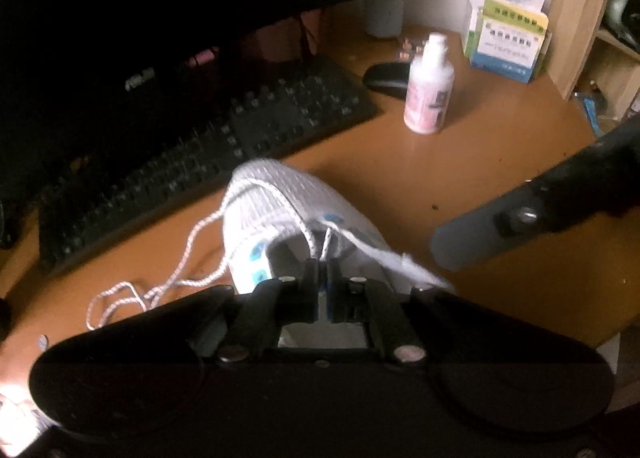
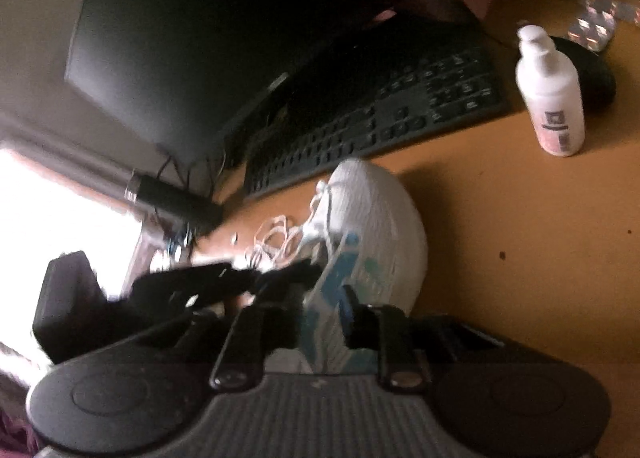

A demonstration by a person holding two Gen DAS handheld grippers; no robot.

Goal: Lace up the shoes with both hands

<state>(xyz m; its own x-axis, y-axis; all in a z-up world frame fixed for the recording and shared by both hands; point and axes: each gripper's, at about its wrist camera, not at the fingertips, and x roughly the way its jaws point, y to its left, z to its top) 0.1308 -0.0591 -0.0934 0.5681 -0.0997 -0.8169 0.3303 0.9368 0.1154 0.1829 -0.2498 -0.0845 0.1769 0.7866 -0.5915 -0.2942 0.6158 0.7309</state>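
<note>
A white knit shoe (image 1: 296, 201) with blue eyelet patches lies on the orange desk (image 1: 480, 177), toe pointing away. A white speckled lace (image 1: 188, 254) runs from its eyelets and loops loosely on the desk to the left. My left gripper (image 1: 321, 266) is shut on the lace at the shoe's opening. My right gripper (image 2: 322, 298) is shut on the shoe's (image 2: 376, 225) side wall by the blue patches. The right gripper's finger (image 1: 500, 225) shows at the right of the left wrist view. The left gripper (image 2: 240, 278) shows at the shoe's left in the right wrist view.
A black keyboard (image 1: 200, 149) and a dark monitor (image 1: 120, 17) stand behind the shoe. A white bottle (image 1: 428, 89), a black mouse (image 1: 386, 77) and paper boxes (image 1: 508, 41) sit at the back right. A wooden shelf (image 1: 580, 17) is at the far right.
</note>
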